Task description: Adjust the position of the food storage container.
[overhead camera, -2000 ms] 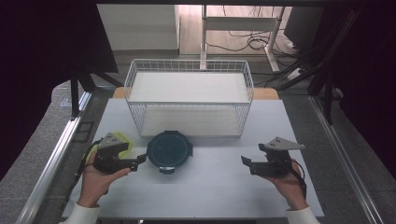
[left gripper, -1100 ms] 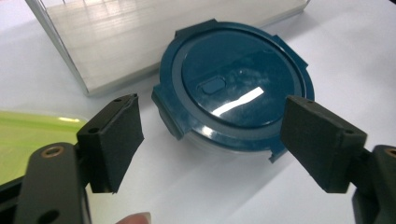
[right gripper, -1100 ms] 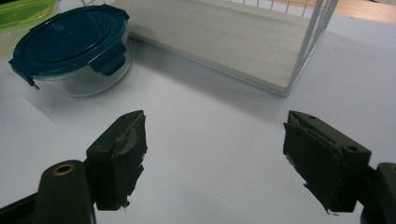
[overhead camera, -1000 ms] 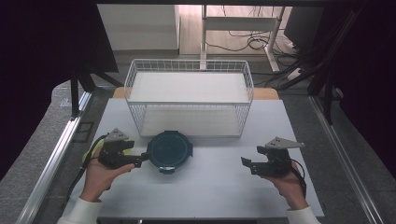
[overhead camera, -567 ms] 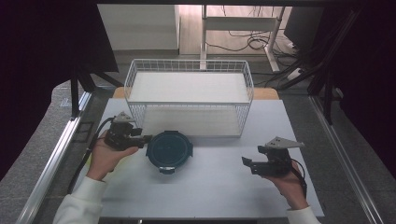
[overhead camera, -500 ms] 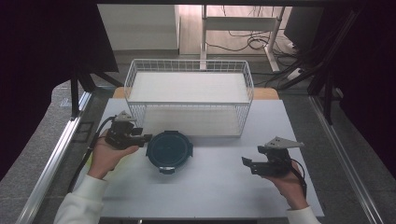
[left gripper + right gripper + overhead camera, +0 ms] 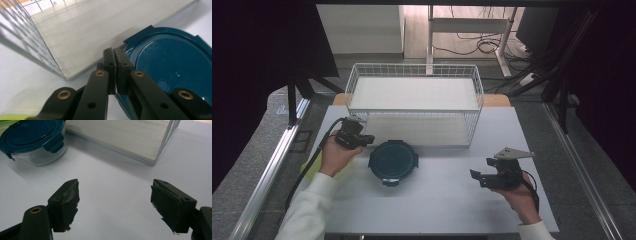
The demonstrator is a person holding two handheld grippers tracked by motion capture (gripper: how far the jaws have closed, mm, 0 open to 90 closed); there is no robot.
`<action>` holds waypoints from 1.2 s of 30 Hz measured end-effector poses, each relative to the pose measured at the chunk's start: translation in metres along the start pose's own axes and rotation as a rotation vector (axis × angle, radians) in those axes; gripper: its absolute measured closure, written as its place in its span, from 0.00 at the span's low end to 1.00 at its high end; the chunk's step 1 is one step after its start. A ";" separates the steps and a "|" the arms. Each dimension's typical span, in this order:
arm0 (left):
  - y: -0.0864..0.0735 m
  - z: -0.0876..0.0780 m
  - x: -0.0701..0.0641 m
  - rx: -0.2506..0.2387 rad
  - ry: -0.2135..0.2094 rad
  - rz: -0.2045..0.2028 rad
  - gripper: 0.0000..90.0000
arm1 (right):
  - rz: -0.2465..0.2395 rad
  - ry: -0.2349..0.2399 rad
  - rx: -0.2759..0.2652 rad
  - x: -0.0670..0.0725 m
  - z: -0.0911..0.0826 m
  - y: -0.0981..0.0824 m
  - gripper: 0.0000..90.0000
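Left claw (image 7: pixel 368 140) has just closed empty, beside the container (image 7: pixel 393 161).

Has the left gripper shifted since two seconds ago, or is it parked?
Yes. The left gripper has moved up-table toward the white wire basket, from beside the round blue-lidded glass container, and its jaws have just closed, empty.

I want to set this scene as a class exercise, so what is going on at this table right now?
A person holds a gripper in each hand. The left gripper has just closed, nothing between its jaws, tips at the rim of a round blue-lidded container standing before a white wire basket. The right gripper rests open above the white table, apart from the container.
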State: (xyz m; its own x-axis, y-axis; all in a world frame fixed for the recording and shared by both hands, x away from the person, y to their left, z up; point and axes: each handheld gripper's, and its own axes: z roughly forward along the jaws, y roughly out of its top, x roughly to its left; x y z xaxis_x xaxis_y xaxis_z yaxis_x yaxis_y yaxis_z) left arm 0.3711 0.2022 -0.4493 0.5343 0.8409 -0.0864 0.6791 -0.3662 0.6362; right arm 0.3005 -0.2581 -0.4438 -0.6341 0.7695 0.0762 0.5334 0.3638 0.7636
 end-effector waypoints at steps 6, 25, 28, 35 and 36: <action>0.001 0.017 -0.001 0.028 -0.022 -0.008 1.00 | 0.004 0.011 0.010 -0.001 0.002 -0.001 0.26; 0.000 0.038 -0.001 0.074 -0.010 0.022 1.00 | 0.012 0.009 0.022 -0.003 0.004 -0.002 0.27; 0.000 0.038 -0.003 0.070 -0.007 0.022 1.00 | 0.011 0.010 0.021 -0.002 0.005 -0.002 0.27; -0.001 0.038 -0.007 0.075 -0.014 0.025 1.00 | 0.007 0.011 0.020 -0.001 0.005 0.000 0.28; -0.001 0.038 -0.008 0.076 -0.016 0.025 1.00 | 0.008 0.012 0.020 0.000 0.005 0.000 0.28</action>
State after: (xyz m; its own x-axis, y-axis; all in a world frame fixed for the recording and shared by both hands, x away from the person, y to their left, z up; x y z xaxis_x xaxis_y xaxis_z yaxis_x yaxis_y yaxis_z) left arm 0.3852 0.1808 -0.4781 0.5589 0.8250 -0.0836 0.7013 -0.4164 0.5787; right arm 0.3034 -0.2558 -0.4473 -0.6362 0.7663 0.0899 0.5496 0.3683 0.7499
